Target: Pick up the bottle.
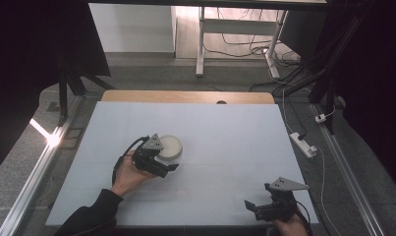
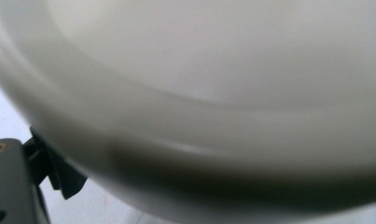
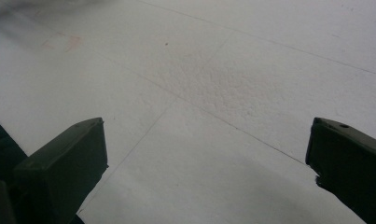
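Note:
A shallow white round dish (image 1: pixel 170 146) sits on the pale table sheet (image 1: pixel 225 128), left of centre. My left gripper (image 1: pixel 165 159) is pressed against the dish's near left side, held by a hand in a dark sleeve. In the left gripper view the dish (image 2: pixel 223 84) looms blurred and very close, with one black finger (image 2: pixel 64 179) at the lower left, set far out to the side. My right gripper (image 1: pixel 252 208) hovers at the near right edge, open (image 3: pixel 206 154) over bare sheet with nothing between its jaws.
The sheet covers a wooden tabletop (image 1: pixel 185 96) whose far edge shows. A white power strip (image 1: pixel 303 144) and cables lie on the floor at the right. A metal rail (image 1: pixel 33 172) runs along the left. Desk legs (image 1: pixel 200 44) stand beyond.

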{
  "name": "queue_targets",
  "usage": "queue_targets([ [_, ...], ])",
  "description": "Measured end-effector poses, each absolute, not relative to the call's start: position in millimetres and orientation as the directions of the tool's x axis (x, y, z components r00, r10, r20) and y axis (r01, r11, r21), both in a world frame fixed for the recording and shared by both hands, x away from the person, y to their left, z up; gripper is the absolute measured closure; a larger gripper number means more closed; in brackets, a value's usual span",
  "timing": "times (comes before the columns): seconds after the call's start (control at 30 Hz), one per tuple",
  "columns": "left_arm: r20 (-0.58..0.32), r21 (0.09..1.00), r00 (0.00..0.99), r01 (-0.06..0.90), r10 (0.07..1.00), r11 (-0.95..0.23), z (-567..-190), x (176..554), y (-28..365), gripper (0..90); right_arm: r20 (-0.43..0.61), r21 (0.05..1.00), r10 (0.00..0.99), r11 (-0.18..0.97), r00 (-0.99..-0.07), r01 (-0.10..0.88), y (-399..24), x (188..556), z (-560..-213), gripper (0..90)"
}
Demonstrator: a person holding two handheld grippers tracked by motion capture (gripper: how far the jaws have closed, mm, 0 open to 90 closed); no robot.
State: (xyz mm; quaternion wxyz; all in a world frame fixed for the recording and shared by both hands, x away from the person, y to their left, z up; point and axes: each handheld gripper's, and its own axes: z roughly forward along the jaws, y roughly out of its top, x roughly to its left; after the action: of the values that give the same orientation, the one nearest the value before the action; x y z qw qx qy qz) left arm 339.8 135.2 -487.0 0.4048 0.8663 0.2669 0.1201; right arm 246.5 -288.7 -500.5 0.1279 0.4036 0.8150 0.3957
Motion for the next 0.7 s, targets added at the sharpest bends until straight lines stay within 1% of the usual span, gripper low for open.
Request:
queue_targets([
  [0.7,-0.018,0.769,0.863,0.335,0.505,-0.545,-463,341,112,7.3,0.111,0.75,0.759,0.36,-0.641,0.555,-289,246,-501,0.0],
])
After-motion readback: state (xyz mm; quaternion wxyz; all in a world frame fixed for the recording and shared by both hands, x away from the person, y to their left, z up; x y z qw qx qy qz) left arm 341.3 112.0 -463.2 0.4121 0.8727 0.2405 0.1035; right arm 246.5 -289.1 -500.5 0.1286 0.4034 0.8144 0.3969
